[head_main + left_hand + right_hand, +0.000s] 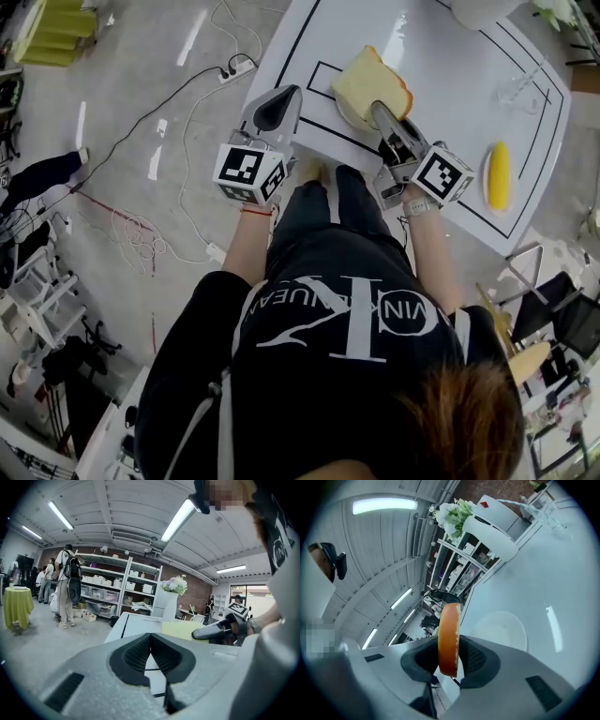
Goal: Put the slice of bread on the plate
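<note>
Over the plate [502, 631], bread [449, 634] in right tongs [450, 654]

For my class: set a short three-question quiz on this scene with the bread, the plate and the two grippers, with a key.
1. True or false: the left gripper grips the slice of bread.
2. The plate is: A bare; B bearing the bread; C on the floor.
3. Fill in: the bread sits between the jaws of the ___.
Key: 1 false; 2 A; 3 right gripper.
</note>
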The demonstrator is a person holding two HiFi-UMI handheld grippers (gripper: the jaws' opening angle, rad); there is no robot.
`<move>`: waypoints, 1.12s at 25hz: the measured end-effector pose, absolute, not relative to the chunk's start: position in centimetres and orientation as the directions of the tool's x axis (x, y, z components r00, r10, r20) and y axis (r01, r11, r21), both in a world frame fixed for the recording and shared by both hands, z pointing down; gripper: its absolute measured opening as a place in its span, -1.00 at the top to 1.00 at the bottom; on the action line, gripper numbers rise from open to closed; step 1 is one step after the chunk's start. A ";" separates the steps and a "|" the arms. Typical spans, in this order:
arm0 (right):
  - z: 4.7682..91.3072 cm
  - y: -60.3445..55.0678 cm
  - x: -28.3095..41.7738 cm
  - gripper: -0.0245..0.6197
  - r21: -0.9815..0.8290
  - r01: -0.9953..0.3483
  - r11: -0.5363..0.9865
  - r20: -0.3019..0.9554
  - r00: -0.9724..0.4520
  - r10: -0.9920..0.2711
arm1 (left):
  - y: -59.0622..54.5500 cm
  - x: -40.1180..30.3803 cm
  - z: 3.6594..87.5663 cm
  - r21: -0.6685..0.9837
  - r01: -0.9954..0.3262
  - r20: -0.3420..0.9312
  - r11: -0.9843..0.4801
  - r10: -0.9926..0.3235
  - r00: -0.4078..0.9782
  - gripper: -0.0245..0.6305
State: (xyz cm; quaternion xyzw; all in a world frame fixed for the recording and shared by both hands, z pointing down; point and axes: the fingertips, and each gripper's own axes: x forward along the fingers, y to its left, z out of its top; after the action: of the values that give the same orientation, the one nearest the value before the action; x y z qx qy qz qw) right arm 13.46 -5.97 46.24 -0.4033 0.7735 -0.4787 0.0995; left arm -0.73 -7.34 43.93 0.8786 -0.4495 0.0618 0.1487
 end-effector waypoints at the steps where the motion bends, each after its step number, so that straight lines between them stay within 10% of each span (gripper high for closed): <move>1: 46.5 -6.1 13.3 0.61 -0.830 -0.519 0.205 0.239 -0.663 -0.710 | -7.3 -0.9 44.0 0.208 -0.813 0.244 -0.544 -0.776 0.581 0.89; 19: 48.2 -6.1 12.4 0.22 -0.848 -0.499 0.178 0.304 -0.734 -0.607 | -7.2 -1.9 43.6 0.217 -0.837 0.239 -0.502 -0.804 0.544 0.89; 28: 49.6 -3.6 11.8 -0.09 -0.599 -0.662 0.451 0.515 -0.749 -0.416 | -7.3 -1.5 43.5 0.220 -0.828 0.238 -0.515 -0.795 0.558 0.89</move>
State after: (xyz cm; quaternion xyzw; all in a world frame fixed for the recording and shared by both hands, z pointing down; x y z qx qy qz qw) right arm 11.82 -3.63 49.57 -0.3214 0.8386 -0.4140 -0.1485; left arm -1.46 -7.27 43.53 0.8687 -0.4673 0.0532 0.1553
